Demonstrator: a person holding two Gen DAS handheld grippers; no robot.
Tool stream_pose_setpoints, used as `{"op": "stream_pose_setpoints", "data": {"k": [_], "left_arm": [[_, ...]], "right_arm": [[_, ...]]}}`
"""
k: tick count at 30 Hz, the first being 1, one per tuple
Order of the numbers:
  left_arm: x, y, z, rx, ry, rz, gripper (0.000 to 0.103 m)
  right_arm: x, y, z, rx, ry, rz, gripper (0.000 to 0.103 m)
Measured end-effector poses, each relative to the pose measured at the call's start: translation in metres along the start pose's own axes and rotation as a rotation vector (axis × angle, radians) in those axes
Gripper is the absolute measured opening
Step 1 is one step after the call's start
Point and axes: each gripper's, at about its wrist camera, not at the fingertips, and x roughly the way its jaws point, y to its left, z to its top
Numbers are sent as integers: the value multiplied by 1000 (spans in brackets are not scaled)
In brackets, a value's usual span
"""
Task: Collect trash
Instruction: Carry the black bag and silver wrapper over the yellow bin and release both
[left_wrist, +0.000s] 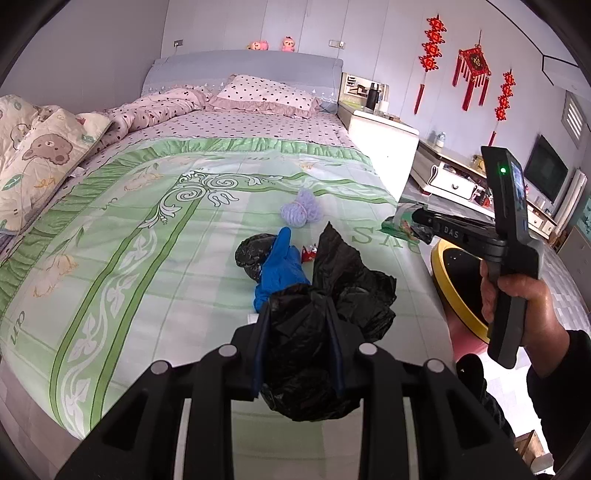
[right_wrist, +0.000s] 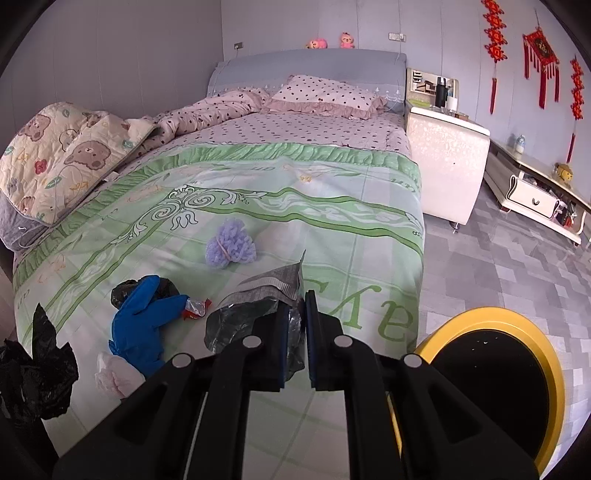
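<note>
My left gripper (left_wrist: 297, 325) is shut on a crumpled black plastic bag (left_wrist: 310, 354), held just above the green bedspread (left_wrist: 147, 236). Beyond it lie a blue glove (left_wrist: 280, 266), a second black bag (left_wrist: 253, 253), a red candy wrapper (left_wrist: 308, 254) and a purple yarn ball (left_wrist: 301, 210). My right gripper (right_wrist: 295, 325) is shut on a silver snack wrapper (right_wrist: 273, 284) with dark crinkled film, raised over the bed's near right corner. In the right wrist view the blue glove (right_wrist: 144, 317), red wrapper (right_wrist: 195, 308), yarn ball (right_wrist: 229, 247) and a white tissue (right_wrist: 114, 373) lie on the bed.
A yellow-rimmed bin (right_wrist: 480, 312) with a black inside stands on the floor right of the bed, also seen as the bin (left_wrist: 448, 291) under the hand holding the right gripper (left_wrist: 417, 221). A white nightstand (right_wrist: 443, 162) and a low cabinet (right_wrist: 532, 199) line the right wall.
</note>
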Motion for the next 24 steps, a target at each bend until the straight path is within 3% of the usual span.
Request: {"op": "stream_pose_setpoints", "data": {"k": [12,24], "left_arm": [[-1,-27,32,17,-56,-18,25],[22,-83,60,80,-57,-79,25]], "right_arm": [[-66,-39,6,17,-89,-25,8],[-117,-94,-1,53,-122,-81,8]]}}
